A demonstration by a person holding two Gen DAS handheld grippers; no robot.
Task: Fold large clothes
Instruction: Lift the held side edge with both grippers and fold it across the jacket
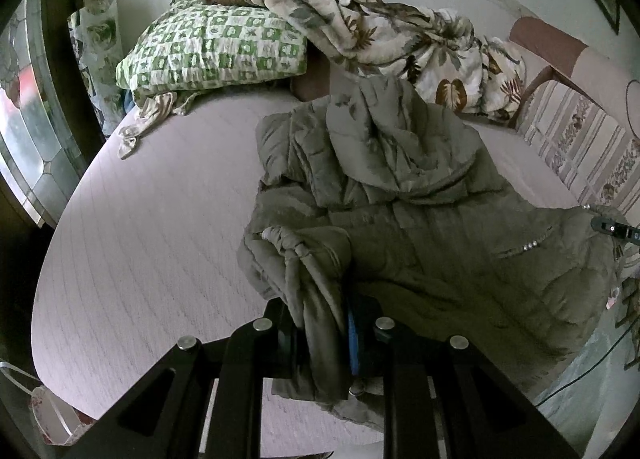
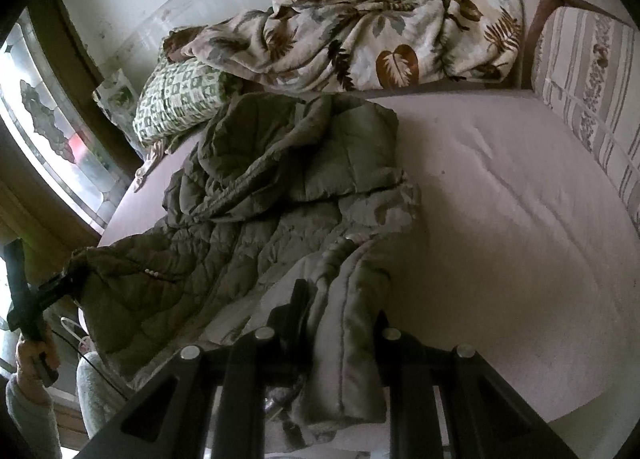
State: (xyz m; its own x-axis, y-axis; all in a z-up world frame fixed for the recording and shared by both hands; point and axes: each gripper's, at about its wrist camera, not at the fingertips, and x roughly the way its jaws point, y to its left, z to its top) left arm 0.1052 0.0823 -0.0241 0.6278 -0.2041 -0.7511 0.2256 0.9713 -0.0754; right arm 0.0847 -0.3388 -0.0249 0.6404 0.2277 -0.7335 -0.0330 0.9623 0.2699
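Dim daylight from the window (image 1: 28,131) at left, fisheye-bent edges, dark corners

Jacket (image 1: 440,243) folds hide the left fingers (image 1: 354,339).

A home bedroom: a bed (image 2: 500,199) with a pale sheet fills the view, a green checked pillow (image 1: 212,51) and a leaf-print blanket (image 2: 360,39) are heaped at twelve o'clock against the wall, and a leaded-glass window (image 1: 28,147) stands at nine o'clock.
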